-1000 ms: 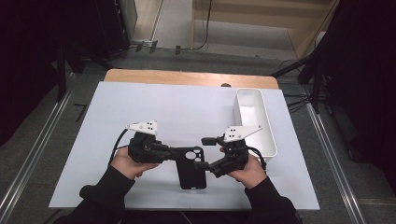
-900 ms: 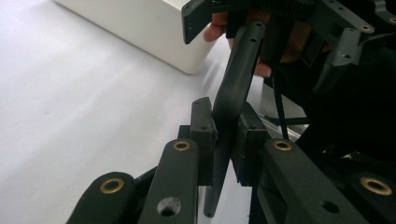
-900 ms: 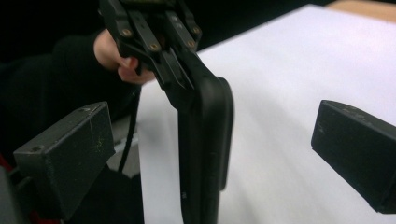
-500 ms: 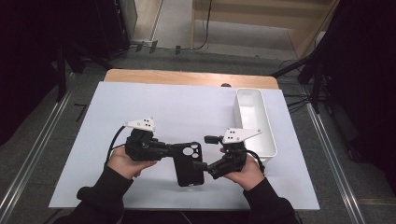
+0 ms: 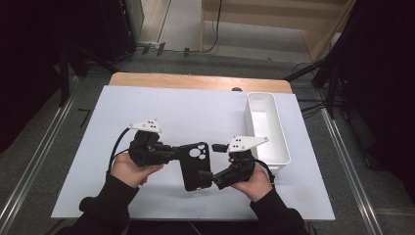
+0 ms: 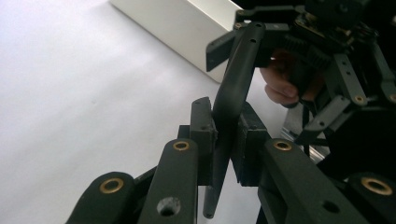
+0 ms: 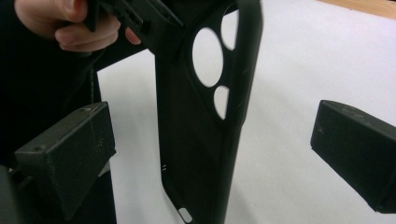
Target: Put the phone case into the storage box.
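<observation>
Partly hidden phone case (image 5: pixel 195 165) between left gripper's (image 5: pixel 172 152) fingers.

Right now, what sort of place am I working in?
Probably a lab or recording workspace, not a home: a wooden table covered by a white mat, floor rails beside it, and loose cables on grey carpet.

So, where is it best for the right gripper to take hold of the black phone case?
Probably the lower end of the phone case, from the right, away from the camera cutouts. The left gripper already clamps its upper edge, and the right gripper stands open around that free, flat lower part.
</observation>
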A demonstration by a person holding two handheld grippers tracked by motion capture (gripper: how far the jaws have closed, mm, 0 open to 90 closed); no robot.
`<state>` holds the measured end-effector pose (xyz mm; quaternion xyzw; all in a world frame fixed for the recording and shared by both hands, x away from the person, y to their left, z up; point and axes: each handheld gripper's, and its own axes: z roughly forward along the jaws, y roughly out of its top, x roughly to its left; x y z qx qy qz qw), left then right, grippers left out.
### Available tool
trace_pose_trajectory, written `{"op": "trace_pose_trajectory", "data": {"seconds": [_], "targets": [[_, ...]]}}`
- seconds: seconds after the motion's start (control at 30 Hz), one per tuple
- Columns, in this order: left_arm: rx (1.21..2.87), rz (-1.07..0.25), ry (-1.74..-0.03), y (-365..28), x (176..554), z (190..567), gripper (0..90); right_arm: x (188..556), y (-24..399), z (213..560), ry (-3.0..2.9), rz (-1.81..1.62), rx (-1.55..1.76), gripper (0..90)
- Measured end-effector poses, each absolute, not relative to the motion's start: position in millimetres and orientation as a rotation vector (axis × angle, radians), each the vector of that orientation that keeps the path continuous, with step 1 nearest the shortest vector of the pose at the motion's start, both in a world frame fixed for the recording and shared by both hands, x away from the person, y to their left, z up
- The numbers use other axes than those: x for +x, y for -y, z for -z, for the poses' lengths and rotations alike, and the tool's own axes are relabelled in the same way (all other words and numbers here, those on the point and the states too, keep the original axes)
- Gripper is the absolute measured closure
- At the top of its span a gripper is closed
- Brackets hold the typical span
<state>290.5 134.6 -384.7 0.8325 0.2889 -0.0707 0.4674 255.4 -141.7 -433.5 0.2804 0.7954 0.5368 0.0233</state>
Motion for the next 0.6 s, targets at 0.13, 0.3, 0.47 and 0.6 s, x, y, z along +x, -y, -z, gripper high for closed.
{"op": "trace_pose_trajectory", "data": {"seconds": [0.13, 0.3, 0.47, 0.6], "targets": [[2.041, 0.155, -0.719, -135.6, 290.3, 383.6, 80.3, 253.9, 137.9, 433.3, -2.435, -1.583, 0.902, 0.0], [2.036, 0.121, -0.75, -135.4, 289.9, 382.9, 80.3, 254.1, 138.5, 432.5, -2.38, -1.615, 0.988, 6.5], [2.02, 0.066, -0.788, -137.0, 289.5, 381.5, 80.3, 255.3, 138.8, 433.9, -2.361, -1.631, 1.03, 6.5], [2.016, 0.029, -0.792, -135.8, 287.5, 380.2, 80.3, 255.3, 138.3, 434.8, -2.341, -1.618, 1.048, 6.6]]}}
